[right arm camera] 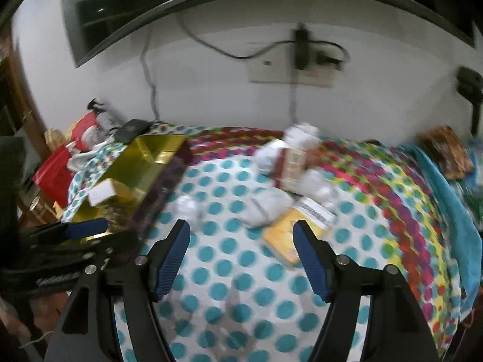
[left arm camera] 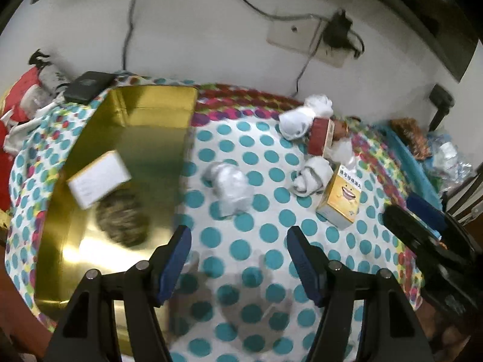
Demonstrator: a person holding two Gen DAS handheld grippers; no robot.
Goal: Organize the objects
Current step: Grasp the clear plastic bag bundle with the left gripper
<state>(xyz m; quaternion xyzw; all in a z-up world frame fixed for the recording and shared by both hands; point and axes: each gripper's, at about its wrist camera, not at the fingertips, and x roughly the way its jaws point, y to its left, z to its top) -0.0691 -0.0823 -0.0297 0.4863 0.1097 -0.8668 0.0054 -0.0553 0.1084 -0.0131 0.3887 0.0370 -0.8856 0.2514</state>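
Note:
A gold box (left arm camera: 99, 247) (right arm camera: 142, 163) lies open at the left on the dotted cloth (left arm camera: 241, 250). In it are a white carton (left arm camera: 98, 178) (right arm camera: 102, 191) and a dark knitted bundle (left arm camera: 123, 221). On the cloth lie a grey sock roll (left arm camera: 231, 190) (right arm camera: 187, 208), white sock rolls (left arm camera: 312, 175) (left arm camera: 302, 117) (right arm camera: 265, 208), a yellow carton (left arm camera: 341, 202) (right arm camera: 286, 241) and a red-and-cream carton (left arm camera: 321, 137) (right arm camera: 291, 163). My left gripper (left arm camera: 238, 235) is open and empty beside the gold box. My right gripper (right arm camera: 241, 229) is open and empty before the yellow carton, and it also shows in the left wrist view (left arm camera: 422, 226).
A white wall with a socket plate (left arm camera: 305, 39) and cables stands behind. Red bags (right arm camera: 57, 169) and a black device (left arm camera: 87, 86) lie at the far left. A blue towel (right arm camera: 446, 205) and plastic bottles (left arm camera: 449, 157) lie at the right edge.

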